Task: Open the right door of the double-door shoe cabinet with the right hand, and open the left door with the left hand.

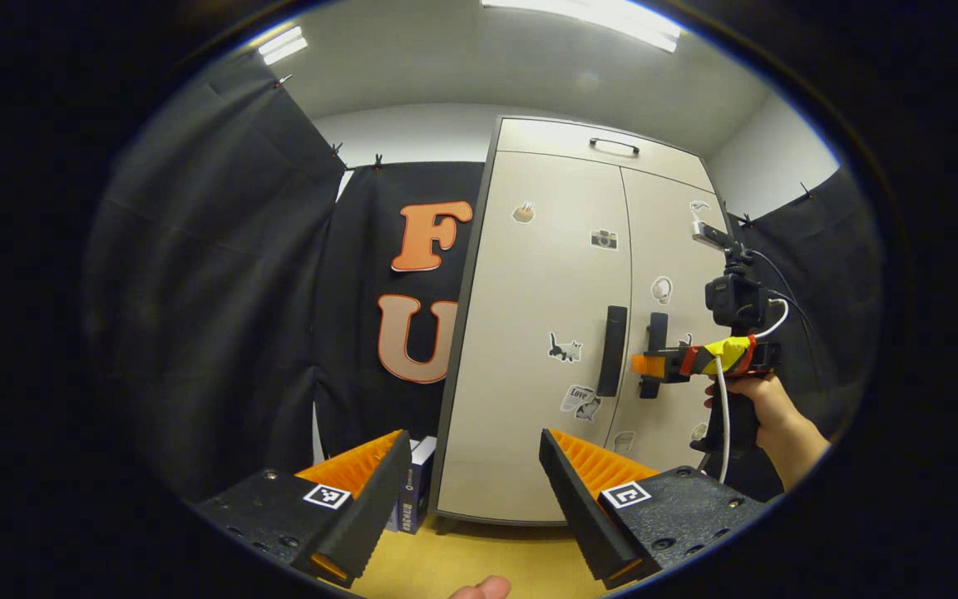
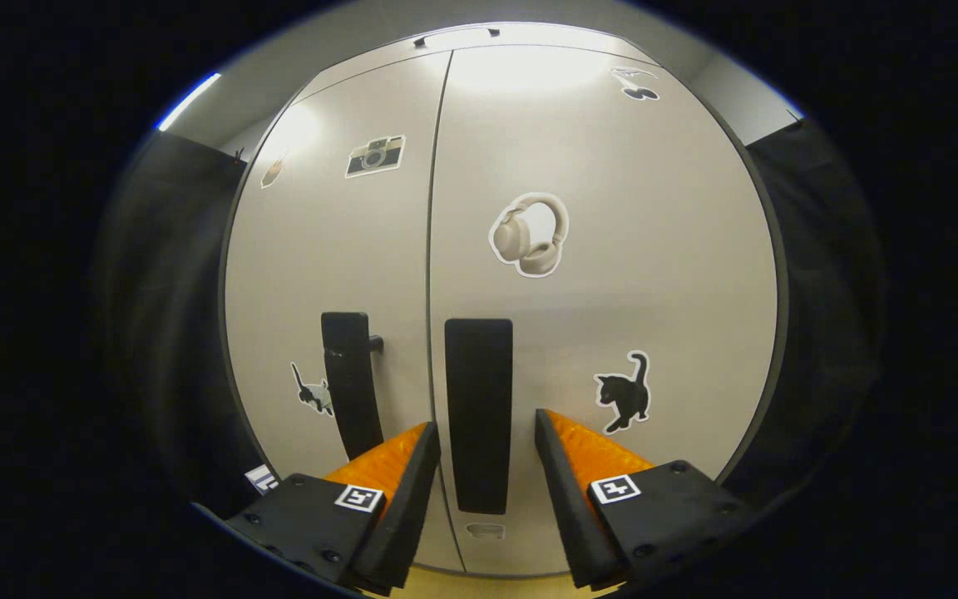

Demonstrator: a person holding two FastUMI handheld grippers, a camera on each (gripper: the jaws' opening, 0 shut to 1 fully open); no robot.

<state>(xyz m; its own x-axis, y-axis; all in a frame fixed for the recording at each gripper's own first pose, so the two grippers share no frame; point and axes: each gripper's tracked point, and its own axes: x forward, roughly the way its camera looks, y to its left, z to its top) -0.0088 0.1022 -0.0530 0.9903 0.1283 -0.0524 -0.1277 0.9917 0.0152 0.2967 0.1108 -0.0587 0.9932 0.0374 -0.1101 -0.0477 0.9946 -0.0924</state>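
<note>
The beige double-door shoe cabinet [image 1: 545,274] stands ahead with both doors closed. Its left door handle [image 1: 612,349] and right door handle [image 1: 656,353] are dark vertical bars beside the centre seam. My left gripper [image 1: 472,439] is open and empty, well short of the cabinet and low in front of the left door. A hand [image 1: 766,403] holds my right gripper [image 1: 644,364] at the right door handle. In the right gripper view, the right gripper [image 2: 483,426] is open with the right door handle [image 2: 479,399] standing between its fingers; the left door handle [image 2: 350,383] is just to the left.
Black cloth walls [image 1: 221,291] flank the cabinet on both sides. A few books [image 1: 412,491] lean against the cabinet's lower left corner on the wooden floor [image 1: 479,557]. A top compartment with a small handle [image 1: 614,146] sits above the doors. Stickers dot both doors.
</note>
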